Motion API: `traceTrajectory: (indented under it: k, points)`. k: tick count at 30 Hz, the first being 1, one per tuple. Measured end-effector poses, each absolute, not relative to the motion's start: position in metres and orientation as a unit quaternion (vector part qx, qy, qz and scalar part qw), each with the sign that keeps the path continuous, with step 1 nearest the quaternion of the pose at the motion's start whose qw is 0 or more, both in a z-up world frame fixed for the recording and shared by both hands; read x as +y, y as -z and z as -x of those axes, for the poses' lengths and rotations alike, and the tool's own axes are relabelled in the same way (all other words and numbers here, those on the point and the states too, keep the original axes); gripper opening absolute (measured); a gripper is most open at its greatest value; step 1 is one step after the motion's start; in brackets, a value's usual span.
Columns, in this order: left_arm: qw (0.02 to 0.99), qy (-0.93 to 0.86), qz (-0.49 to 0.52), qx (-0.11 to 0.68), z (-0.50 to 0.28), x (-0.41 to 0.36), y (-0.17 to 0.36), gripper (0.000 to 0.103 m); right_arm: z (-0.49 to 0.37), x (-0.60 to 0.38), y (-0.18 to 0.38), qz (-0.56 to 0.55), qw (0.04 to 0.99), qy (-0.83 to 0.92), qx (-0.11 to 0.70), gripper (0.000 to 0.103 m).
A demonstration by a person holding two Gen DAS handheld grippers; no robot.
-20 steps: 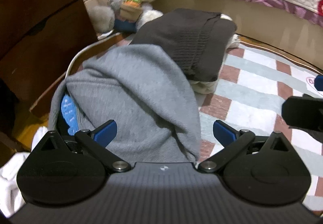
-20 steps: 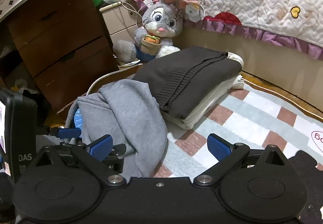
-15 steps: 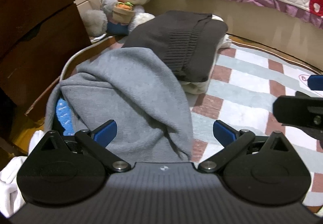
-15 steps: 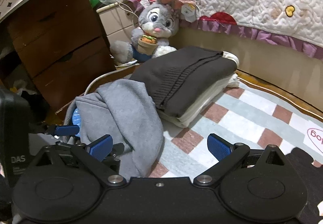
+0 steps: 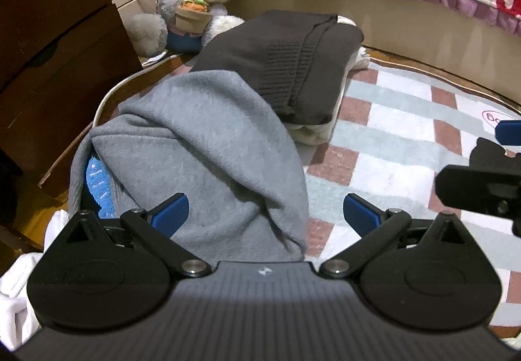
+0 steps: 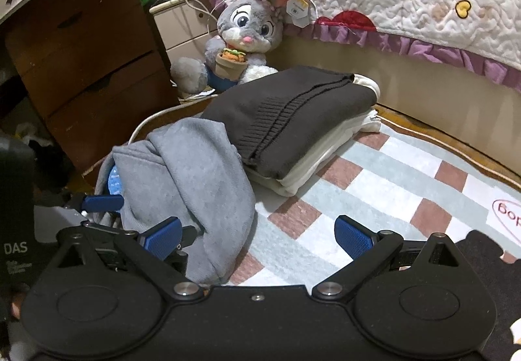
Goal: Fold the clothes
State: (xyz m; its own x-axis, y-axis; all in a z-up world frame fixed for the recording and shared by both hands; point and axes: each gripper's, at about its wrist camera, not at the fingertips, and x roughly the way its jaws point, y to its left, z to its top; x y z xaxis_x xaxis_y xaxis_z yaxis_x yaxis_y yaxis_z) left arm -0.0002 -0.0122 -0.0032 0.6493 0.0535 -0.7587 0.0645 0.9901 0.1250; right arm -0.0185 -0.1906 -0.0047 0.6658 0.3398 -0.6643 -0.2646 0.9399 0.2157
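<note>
A grey fleece garment (image 5: 208, 146) lay crumpled in a rounded heap on the checked rug, a blue patch showing under its left edge. Behind it, touching, a folded dark brown knit (image 5: 293, 61) topped folded cream clothes (image 6: 312, 162).

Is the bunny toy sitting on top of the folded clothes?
No, the bunny toy sits on the floor behind the dark folded sweater.
</note>
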Motion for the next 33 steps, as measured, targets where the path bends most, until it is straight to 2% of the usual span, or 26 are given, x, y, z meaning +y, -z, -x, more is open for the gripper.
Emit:
traceTrajectory:
  k: [4, 10, 33]
  points:
    - [0.907, 0.021, -0.046, 0.419, 0.001, -0.01, 0.004, 0.103, 0.018, -0.192, 0.006, -0.053, 0.911, -0.165, 0.375, 0.102]
    - [0.912, 0.032, -0.07, 0.402, 0.007, -0.023, 0.0, 0.103, 0.019, -0.195, 0.008, -0.065, 0.911, -0.164, 0.373, 0.102]
    - [0.903, 0.01, -0.041, 0.428, -0.001, -0.014, 0.003, 0.103, 0.026, -0.207, 0.011, -0.089, 0.912, -0.163, 0.366, 0.102]
